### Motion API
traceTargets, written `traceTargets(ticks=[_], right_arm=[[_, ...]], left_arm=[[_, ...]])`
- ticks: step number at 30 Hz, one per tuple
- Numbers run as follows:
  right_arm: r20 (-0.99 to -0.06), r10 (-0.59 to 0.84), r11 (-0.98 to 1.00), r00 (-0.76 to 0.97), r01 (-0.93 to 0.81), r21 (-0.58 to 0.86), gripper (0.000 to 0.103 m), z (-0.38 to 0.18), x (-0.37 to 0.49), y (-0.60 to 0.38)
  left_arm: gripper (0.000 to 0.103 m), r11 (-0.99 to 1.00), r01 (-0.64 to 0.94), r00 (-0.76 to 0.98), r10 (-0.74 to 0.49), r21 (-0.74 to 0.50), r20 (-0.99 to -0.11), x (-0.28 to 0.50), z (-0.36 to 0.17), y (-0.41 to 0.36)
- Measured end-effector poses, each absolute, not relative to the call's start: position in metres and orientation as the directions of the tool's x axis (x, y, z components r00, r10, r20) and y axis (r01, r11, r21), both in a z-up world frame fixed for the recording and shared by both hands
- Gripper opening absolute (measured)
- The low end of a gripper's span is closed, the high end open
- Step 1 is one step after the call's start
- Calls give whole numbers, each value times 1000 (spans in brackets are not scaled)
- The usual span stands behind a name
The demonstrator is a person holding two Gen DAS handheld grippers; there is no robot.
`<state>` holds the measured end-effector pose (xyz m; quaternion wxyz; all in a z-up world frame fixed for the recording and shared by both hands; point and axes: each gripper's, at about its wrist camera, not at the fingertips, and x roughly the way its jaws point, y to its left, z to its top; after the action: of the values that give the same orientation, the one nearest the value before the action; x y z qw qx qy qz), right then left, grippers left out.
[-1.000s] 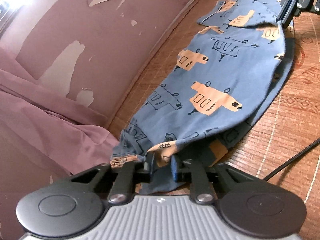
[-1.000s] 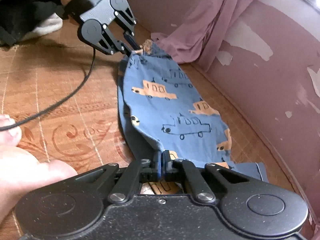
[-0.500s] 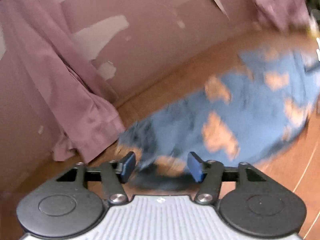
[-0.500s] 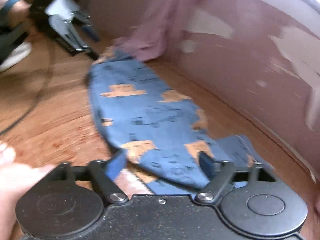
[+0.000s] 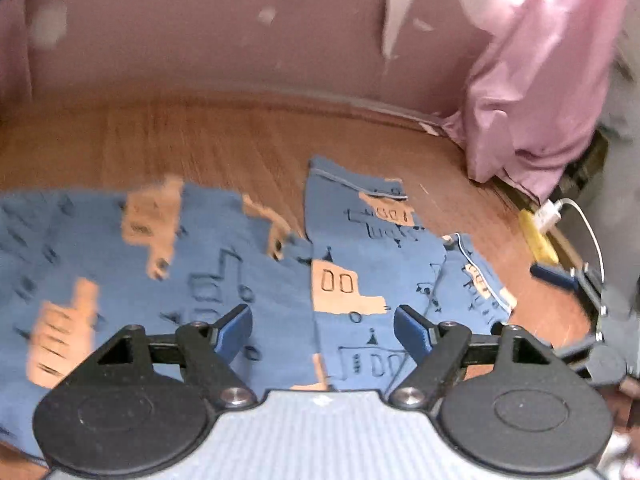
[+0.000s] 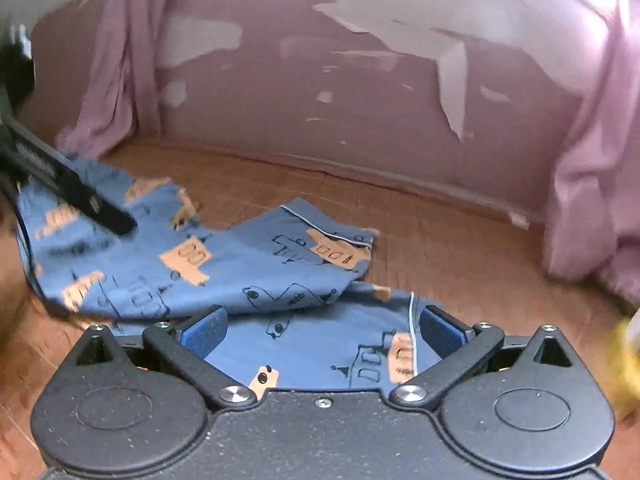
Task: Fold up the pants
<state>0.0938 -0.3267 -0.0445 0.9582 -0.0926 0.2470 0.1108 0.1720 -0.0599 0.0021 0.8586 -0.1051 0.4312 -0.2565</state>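
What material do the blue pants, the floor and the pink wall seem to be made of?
Pants: soft, matte woven or knit cloth, likely cotton; it creases and drapes, with printed orange vehicles and pale piping at the hems.
Floor: wood or wood-look covering, going by its brown grain lines and low sheen; I cannot tell which.
Wall: painted plaster, probably; the pink coat has peeled in patches, showing a paler layer.

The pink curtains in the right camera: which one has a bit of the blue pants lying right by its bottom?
The left curtain. The blue pants reach its foot; the right curtain has only bare floor beside it.
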Motion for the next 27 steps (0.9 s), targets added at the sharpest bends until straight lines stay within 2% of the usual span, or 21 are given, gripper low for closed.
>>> traceTargets(ticks=[1, 3, 5, 7, 10, 12, 16, 18, 21, 27], right_arm=[[-486, 185, 962, 854, -259, -89, 102, -45, 94, -331], [-473, 230, 961, 851, -275, -27, 102, -46, 97, -336], [-454, 286, 951, 844, -306, 29, 102, -44, 102, -339], [-437, 327, 942, 838, -326, 80, 99, -42, 107, -339], [-416, 408, 913, 813, -366, 180, 93, -44, 121, -340], [-413, 437, 899, 799, -381, 214, 85, -45, 128, -338], [-443, 466, 884, 766, -386, 263, 71, -54, 143, -335], [-471, 460, 888, 753, -380, 260, 69, -60, 145, -335], [-507, 453, 891, 733, -364, 271, 69, -67, 150, -336], [-593, 430, 902, 681, -356, 245, 70, -38, 198, -326]], left_arm=[[77, 845, 326, 483, -534, -424, -694, 176, -3, -61], [65, 835, 276, 452, -550, -476, -702, 183, -14, -59], [62, 826, 239, 447, -560, -510, -697, 184, -21, -55], [50, 809, 210, 421, -582, -550, -696, 185, -26, -53], [40, 777, 146, 393, -613, -612, -685, 182, -34, -45], [35, 756, 109, 380, -632, -646, -676, 180, -40, -40], [30, 700, 23, 344, -676, -714, -652, 185, -50, -31], [17, 691, -8, 325, -682, -722, -656, 189, -55, -33], [4, 685, -43, 309, -683, -728, -661, 191, -62, -33], [1, 703, -20, 321, -669, -711, -671, 189, -58, -32]])
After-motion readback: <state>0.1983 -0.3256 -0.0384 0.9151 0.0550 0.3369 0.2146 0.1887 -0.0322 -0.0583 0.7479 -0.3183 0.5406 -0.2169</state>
